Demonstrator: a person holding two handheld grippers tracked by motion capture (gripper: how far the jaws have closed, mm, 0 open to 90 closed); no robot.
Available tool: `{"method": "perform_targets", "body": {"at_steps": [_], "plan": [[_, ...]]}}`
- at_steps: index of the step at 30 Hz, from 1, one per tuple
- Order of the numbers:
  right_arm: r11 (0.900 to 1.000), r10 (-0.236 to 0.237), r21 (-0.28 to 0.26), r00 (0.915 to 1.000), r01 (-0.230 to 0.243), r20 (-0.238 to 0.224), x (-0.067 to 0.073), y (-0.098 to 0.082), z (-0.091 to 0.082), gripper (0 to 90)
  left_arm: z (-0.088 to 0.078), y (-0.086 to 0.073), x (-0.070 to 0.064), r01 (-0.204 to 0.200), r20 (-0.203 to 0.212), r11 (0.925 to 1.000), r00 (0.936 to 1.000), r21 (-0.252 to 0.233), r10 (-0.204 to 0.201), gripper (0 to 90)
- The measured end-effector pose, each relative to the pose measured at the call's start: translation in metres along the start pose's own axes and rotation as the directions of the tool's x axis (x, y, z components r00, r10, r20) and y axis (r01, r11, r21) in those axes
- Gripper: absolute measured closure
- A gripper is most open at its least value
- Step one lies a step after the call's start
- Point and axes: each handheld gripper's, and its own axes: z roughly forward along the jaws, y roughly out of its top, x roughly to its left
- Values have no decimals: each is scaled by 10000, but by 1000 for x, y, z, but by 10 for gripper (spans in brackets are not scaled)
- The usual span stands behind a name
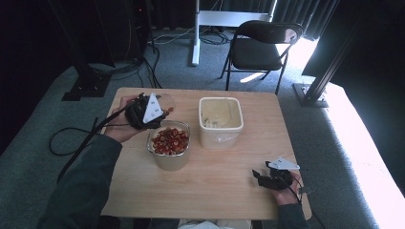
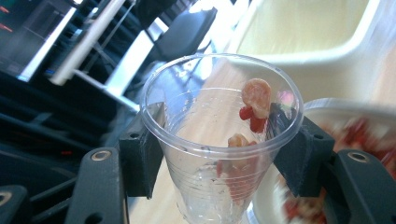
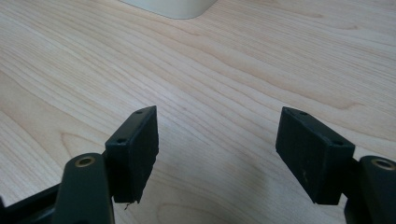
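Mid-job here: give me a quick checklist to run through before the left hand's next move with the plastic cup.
1. Grip on the clear plastic cup: left gripper pads press both sides just under the rim. Ok.
2. Cup contents: a few red and orange pieces cling to the inner wall, so it is not fully emptied. Not ok.
3. Bowl of red pieces: upright on the table, beside the cup. Ok.
4. Cream container: upright, open, beside the bowl. Ok.
5. Right gripper: jaws apart, nothing between them, resting near the table's edge away from the work. Ok.
6. Spilled pieces on the table: cannot tell.
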Motion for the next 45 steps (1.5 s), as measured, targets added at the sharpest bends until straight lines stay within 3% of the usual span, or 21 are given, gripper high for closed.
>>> {"method": "perform_targets", "body": {"at_steps": [1, 2, 3, 6, 7, 8, 12, 15, 22, 24, 26, 27, 28, 32, 33, 35, 36, 37, 41, 42, 45], "plan": [[10000, 24, -9, 10000, -24, 2, 0, 0, 0, 294, -1, 1, 7, 646, 363, 9975, 9973, -293, -636, 396], [10000, 24, -9, 10000, -24, 2, 0, 0, 0, 294, -1, 1, 7, 646, 363, 9975, 9973, -293, -636, 396], [10000, 56, -8, 10000, -56, 6, -1, -1, -1, 294, -1, 2, 12, 1262, 715, 9904, 9899, -565, -1221, 396], [10000, 56, 11, 10000, -56, 7, 0, -1, -1, 293, -1, 3, 15, 1667, 917, 9834, 9829, -712, -1600, 395], [10000, 35, 17, 10000, -35, -3, 0, -1, -1, 294, 0, 4, 16, 1997, 1117, 9761, 9755, -860, -1898, 394], [10000, 35, 17, 10000, -35, -3, 0, -1, -1, 294, 0, 4, 16, 1997, 1117, 9761, 9755, -860, -1898, 394], [10000, 42, 4, 10000, -42, -27, -1, 0, 0, 293, 6, 14, 14, 2498, 1510, 9602, 9613, -1253, -2304, 392], [10000, 23, 28, 10000, -23, -43, 0, 0, 2, 294, 12, 20, 12, 2522, 1621, 9581, 9597, -1360, -2296, 391], [10000, 96, -11, 9999, -96, -49, -2, -2, 0, 294, 33, 41, 5, 3006, 2087, 9406, 9412, -1579, -2657, 390], [9999, 104, -7, 9999, -104, -39, -2, -2, -1, 294, 43, 50, 3, 3270, 2359, 9317, 9288, -1583, -2859, 389], [10000, 72, -28, 10000, -72, -44, -1, -2, -1, 293, 43, 50, 3, 3270, 2359, 9317, 9288, -1583, -2859, 389], [10000, 62, -37, 10000, -62, -42, 0, -1, -1, 293, 51, 56, 2, 3503, 2490, 9233, 9188, -1574, -3062, 389], [10000, 58, -48, 10000, -58, -36, 0, -1, -1, 293, 54, 59, 1, 3599, 2530, 9193, 9150, -1593, -3143, 388], [10000, 4, -23, 10000, -5, -49, 1, 0, -1, 294, 64, 64, -2, 3783, 2581, 9116, 9076, -1606, -3311, 385], [10000, -15, -28, 10000, 14, -57, 1, -1, 0, 293, 71, 65, -4, 4023, 2707, 9021, 8958, -1560, -3526, 382], [10000, -9, -15, 10000, 9, -51, 1, -1, 0, 293, 74, 65, -4, 4082, 2717, 9000, 8929, -1528, -3589, 381], [10000, 18, -25, 10000, -18, -58, 1, -1, 0, 293, 83, 66, -7, 4232, 2773, 8955, 8845, -1382, -3752, 377], [10000, 27, -39, 10000, -28, -62, 1, -1, -1, 293, 86, 66, -8, 4280, 2791, 8939, 8817, -1332, -3805, 375], [10000, 32, -37, 10000, -33, -65, 1, -1, -1, 293, 95, 69, -13, 4386, 2829, 8895, 8758, -1283, -3911, 372], [10000, 17, -54, 10000, -18, -51, 1, -1, -1, 293, 101, 70, -15, 4546, 2887, 8825, 8667, -1211, -4068, 372], [10000, 26, -55, 10000, -27, -57, 1, -1, -1, 294, 105, 72, -16, 4525, 2916, 8863, 8647, -986, -4091, 365]]}}
